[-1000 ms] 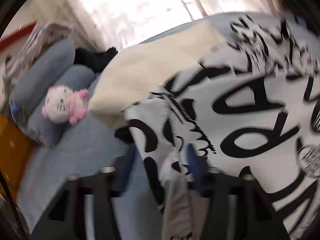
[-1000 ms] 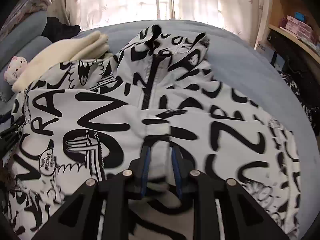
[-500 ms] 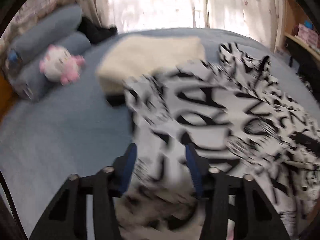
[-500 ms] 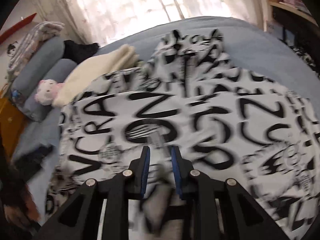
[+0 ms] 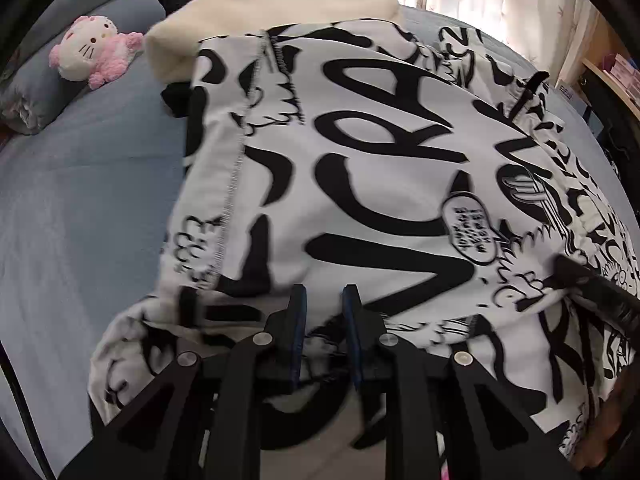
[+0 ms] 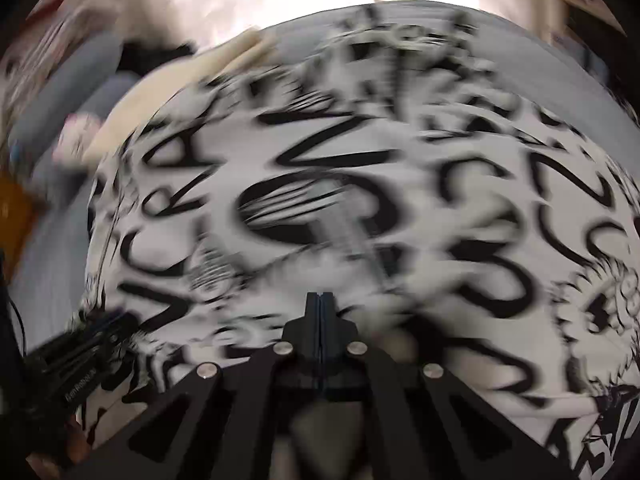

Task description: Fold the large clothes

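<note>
A white jacket with big black graffiti lettering point(image 5: 380, 168) lies folded over on the blue bed, blurred in the right wrist view point(image 6: 320, 200). My left gripper point(image 5: 325, 320) is at the jacket's near left edge. Its jaws are closing with the hem between the blue pads point(image 5: 299, 320), a gap still showing. My right gripper point(image 6: 320, 300) hovers over the jacket's near middle, its fingers pressed together with no cloth seen between them. The right gripper also shows as a dark bar point(image 5: 596, 292) at the right of the left wrist view. The left gripper point(image 6: 80, 344) appears at lower left in the right wrist view.
A cream folded garment point(image 5: 280, 12) lies behind the jacket, partly under it. A pink and white plush cat point(image 5: 94, 52) leans on grey-blue pillows point(image 5: 132, 8) at far left. Bare blue sheet point(image 5: 80, 200) spreads to the left. Shelves point(image 5: 616, 76) stand at the right.
The left gripper swung down to the jacket's near edge and its jaws narrowed. The right gripper let the fold slip out and shut completely while moving fast.
</note>
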